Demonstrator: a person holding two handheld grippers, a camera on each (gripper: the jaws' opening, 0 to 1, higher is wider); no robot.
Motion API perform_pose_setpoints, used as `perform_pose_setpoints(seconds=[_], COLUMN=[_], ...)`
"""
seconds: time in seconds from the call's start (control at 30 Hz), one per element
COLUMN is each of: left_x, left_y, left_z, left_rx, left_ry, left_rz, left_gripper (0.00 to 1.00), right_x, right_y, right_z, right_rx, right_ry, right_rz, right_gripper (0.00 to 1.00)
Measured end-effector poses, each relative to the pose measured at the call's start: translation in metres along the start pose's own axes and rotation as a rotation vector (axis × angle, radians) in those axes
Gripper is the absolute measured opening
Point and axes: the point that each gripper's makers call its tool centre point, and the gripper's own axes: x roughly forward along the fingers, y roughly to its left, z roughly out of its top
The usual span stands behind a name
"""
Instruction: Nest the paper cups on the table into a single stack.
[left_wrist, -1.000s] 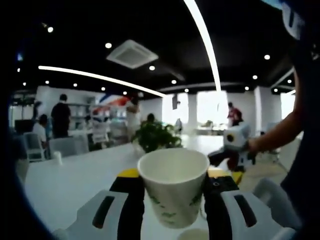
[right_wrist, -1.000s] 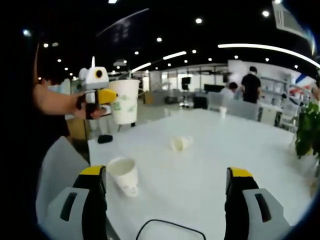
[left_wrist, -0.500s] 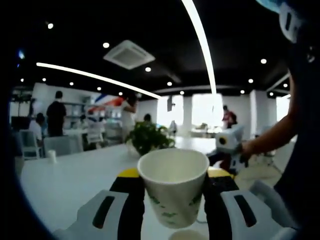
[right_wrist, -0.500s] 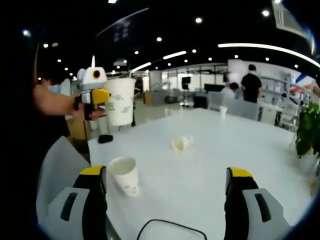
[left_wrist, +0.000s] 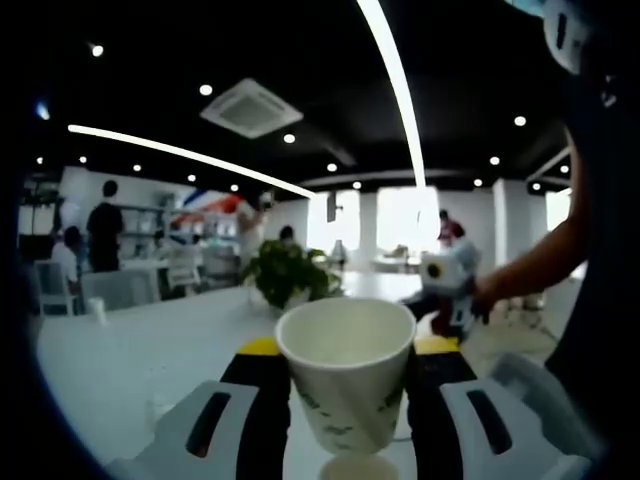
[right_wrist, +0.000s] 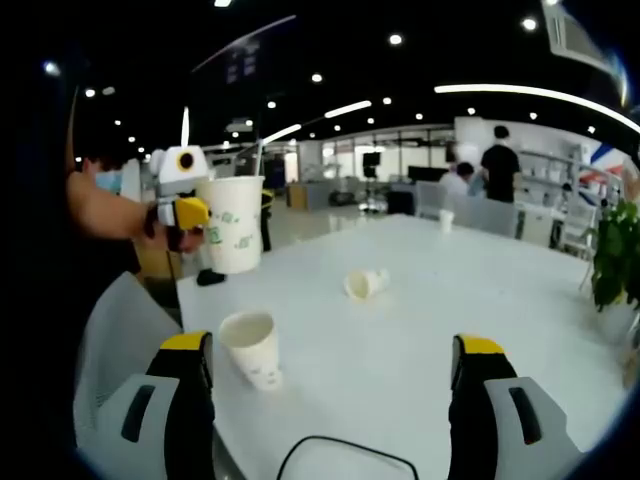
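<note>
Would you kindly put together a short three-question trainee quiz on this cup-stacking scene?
1. True or false: the left hand-held gripper is shut on a paper cup.
2. How many cups rest on the white table in the right gripper view?
A) one B) two C) four
3. Fill in: the far cup lies on its ____, while the near cup stands upright.

Key
1. True; the right hand-held gripper is open.
2. B
3. side

green cup print blurred; no readable text.
</note>
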Motion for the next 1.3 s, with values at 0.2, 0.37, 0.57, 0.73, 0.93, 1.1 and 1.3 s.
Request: perform_pose_setpoints(seconds=[0.2, 0.37, 0.57, 0.73, 0.93, 1.1, 1.3], left_x=[0.000, 0.000, 0.000, 0.000, 0.001, 0.002, 0.004], left_y=[0.000, 0.000, 0.000, 0.000, 0.000, 0.002, 0.003], left_z=[-0.010, -0.017, -0.027, -0.041, -0.051, -0.054, -0.065], left_rx=[0.019, 0.016, 0.013, -0.004, -0.016, -0.026, -0.029], left_ry=[0.016, 0.027, 0.036, 0.056, 0.067, 0.075, 0.083], left_rz=[-0.006, -0.004, 0.001, -0.001, 0.003, 0.006, 0.006], left_gripper=[0.42, 0.42, 0.42, 0.42, 0.43, 0.43, 0.43], right_x=[-0.001, -0.002, -0.002, -0.003, -0.003, -0.002, -0.002], right_y=[-0.001, 0.000, 0.000, -0.001, -0.004, -0.005, -0.008], right_z=[-0.001, -0.001, -0.001, -0.001, -0.001, -0.001, 0.000], right_rx=[0.003, 0.006, 0.009, 0.011, 0.014, 0.015, 0.016], right_ry=[-0.002, -0.002, -0.001, -0.001, 0.001, 0.006, 0.008], right_rz=[-0.005, -0.005, -0.006, -0.008, -0.011, -0.008, -0.010], right_gripper=[0.97, 0.97, 0.97, 0.97, 0.97, 0.97, 0.97])
